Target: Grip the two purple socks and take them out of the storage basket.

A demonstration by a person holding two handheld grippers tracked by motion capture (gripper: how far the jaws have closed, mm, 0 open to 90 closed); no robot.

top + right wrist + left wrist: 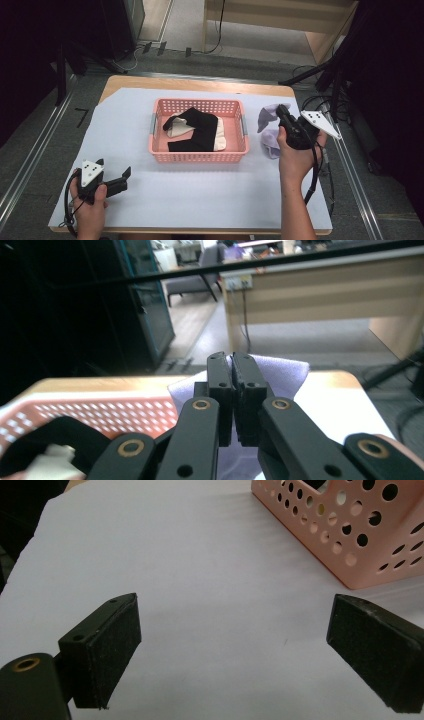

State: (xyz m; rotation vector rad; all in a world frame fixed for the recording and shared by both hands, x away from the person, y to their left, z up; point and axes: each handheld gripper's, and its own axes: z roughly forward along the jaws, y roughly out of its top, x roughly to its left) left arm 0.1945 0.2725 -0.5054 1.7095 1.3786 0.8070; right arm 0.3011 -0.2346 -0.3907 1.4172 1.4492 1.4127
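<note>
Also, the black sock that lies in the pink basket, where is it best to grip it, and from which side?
Probably from above, since the pink basket has walls all round. Grip the black sock at its upper end, which lies across the cream cloth and is humped, giving the open left gripper something to pinch.
</note>
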